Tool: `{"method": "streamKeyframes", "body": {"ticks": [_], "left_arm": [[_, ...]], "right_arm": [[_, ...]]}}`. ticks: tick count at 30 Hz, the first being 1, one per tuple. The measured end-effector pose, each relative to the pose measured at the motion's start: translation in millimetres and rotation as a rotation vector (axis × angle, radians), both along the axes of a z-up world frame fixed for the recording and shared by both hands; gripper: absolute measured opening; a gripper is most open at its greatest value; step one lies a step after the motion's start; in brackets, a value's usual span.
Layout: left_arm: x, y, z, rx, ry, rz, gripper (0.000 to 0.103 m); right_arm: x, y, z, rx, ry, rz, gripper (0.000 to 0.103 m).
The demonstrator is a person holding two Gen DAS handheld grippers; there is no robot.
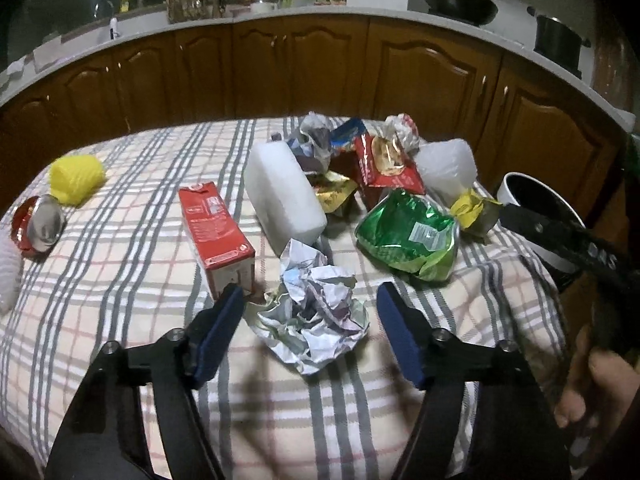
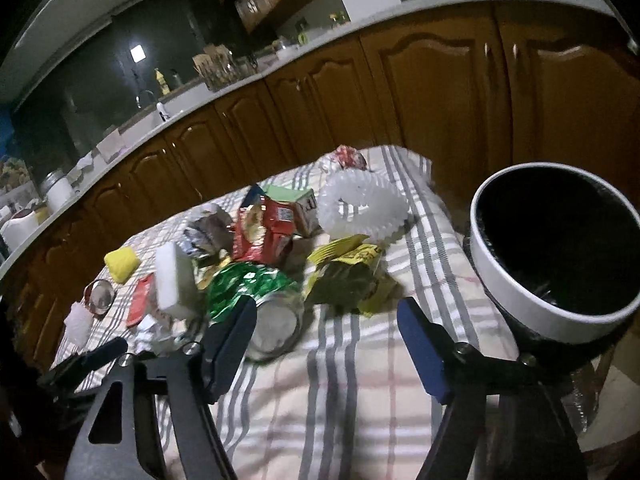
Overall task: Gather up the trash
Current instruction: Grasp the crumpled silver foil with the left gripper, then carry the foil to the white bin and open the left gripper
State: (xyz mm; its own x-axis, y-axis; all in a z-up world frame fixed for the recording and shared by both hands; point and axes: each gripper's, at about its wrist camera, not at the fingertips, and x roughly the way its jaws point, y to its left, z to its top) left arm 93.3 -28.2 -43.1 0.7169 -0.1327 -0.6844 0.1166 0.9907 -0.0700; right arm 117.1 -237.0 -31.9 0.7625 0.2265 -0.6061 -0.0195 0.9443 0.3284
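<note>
Trash lies on a plaid tablecloth (image 1: 120, 312). My left gripper (image 1: 310, 308) is open, its blue pads on either side of a crumpled paper ball (image 1: 320, 308), not closed on it. A red carton (image 1: 214, 228) lies just left of it. A green foil bag (image 1: 408, 236) shows in both views (image 2: 248, 284). My right gripper (image 2: 326, 326) is open and empty above the cloth, near the green bag and a yellow-green wrapper (image 2: 348, 272). A white-rimmed bin with a black liner (image 2: 556, 248) stands at the table's right edge, also visible in the left wrist view (image 1: 532, 196).
A white foam block (image 1: 284, 196), red snack packet (image 1: 384, 164), clear plastic bag (image 1: 448, 164), yellow ball (image 1: 76, 178) and red foil piece (image 1: 36, 222) lie on the table. Brown kitchen cabinets (image 1: 320, 68) run behind. The right gripper's arm (image 1: 580, 248) crosses the left view's right side.
</note>
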Motion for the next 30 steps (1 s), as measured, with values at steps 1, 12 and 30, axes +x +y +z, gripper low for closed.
{"method": "streamKeyframes", "body": {"ticks": [1, 12, 30], "left_arm": [[2.5, 0.4, -1.5, -0.005, 0.008, -0.003, 0.061], [11.0, -7.6, -1.9, -0.001, 0.021, -0.06, 0.023], [-0.9, -28.0, 41.9, -0.053, -0.075, -0.145, 0.018]], "right_arm": [[6.0, -3.3, -1.4, 0.006, 0.013, 0.003, 0.072], [46.8, -21.3, -19.7, 0.029, 0.083, 0.023, 0.021], [29.0, -45.1, 1.1, 0.063, 0.015, 0.03, 0.031]]}}
